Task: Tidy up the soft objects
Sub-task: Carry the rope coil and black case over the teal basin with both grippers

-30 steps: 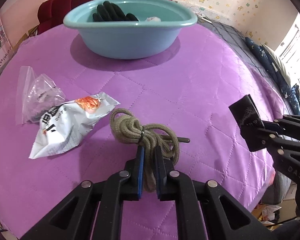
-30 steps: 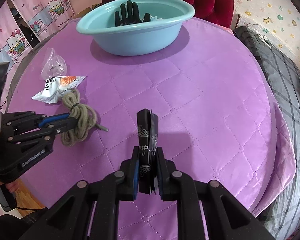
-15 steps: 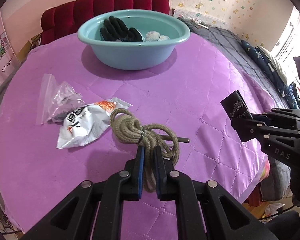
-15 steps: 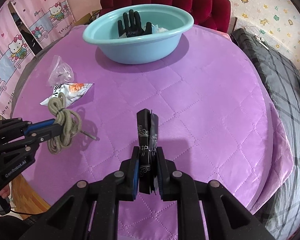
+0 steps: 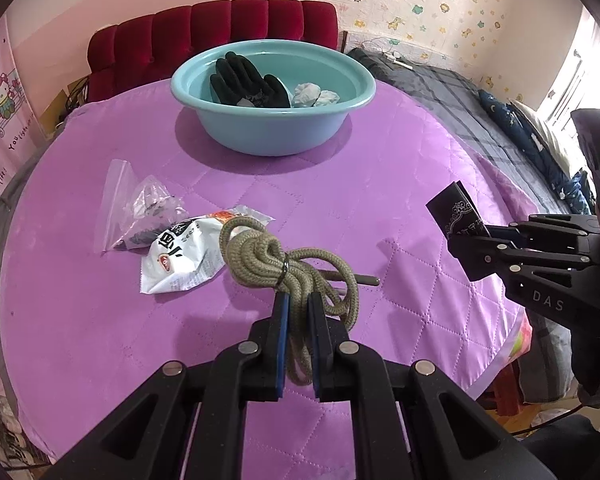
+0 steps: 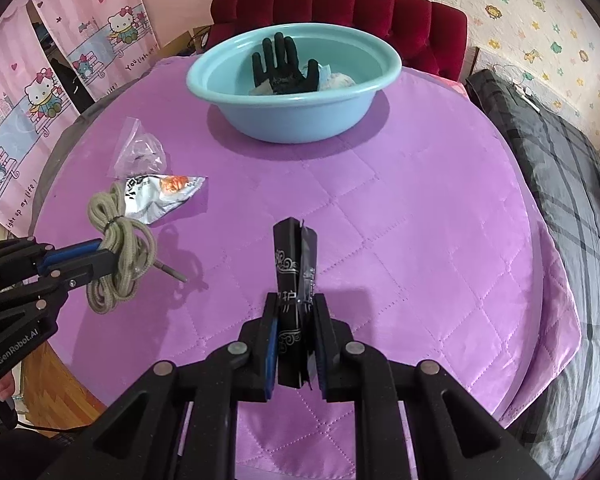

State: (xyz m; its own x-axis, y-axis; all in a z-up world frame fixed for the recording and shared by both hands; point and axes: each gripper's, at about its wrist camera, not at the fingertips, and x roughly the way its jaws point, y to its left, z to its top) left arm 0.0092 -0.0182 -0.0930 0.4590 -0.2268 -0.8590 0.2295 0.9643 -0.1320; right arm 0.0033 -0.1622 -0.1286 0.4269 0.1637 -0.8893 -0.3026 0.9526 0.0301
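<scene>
In the right wrist view, at the far left edge, the left gripper (image 6: 114, 258) comes in from the side with its jaws pinched on a bundle of olive rope (image 6: 120, 248), which hangs clear above the purple quilted cloth (image 6: 420, 220). Just above it, toward the upper left of the frame, a white snack packet (image 6: 156, 196) lies flat on the cloth, and a clear zip bag (image 6: 140, 152) lies touching its far end. At top centre sits the teal basin (image 6: 300, 120), with a black glove (image 6: 284, 66) propped up inside it and pale crumpled cloth (image 6: 340, 80) beside the glove. In the lower middle, the right gripper (image 6: 296, 340) is clamped on a black sachet (image 6: 294, 264) that stands upright between its pads, above the cloth. Along the right edge runs a grey plaid blanket (image 6: 560, 200). Behind the basin, at the top, stands a red tufted headboard (image 6: 380, 4).
</scene>
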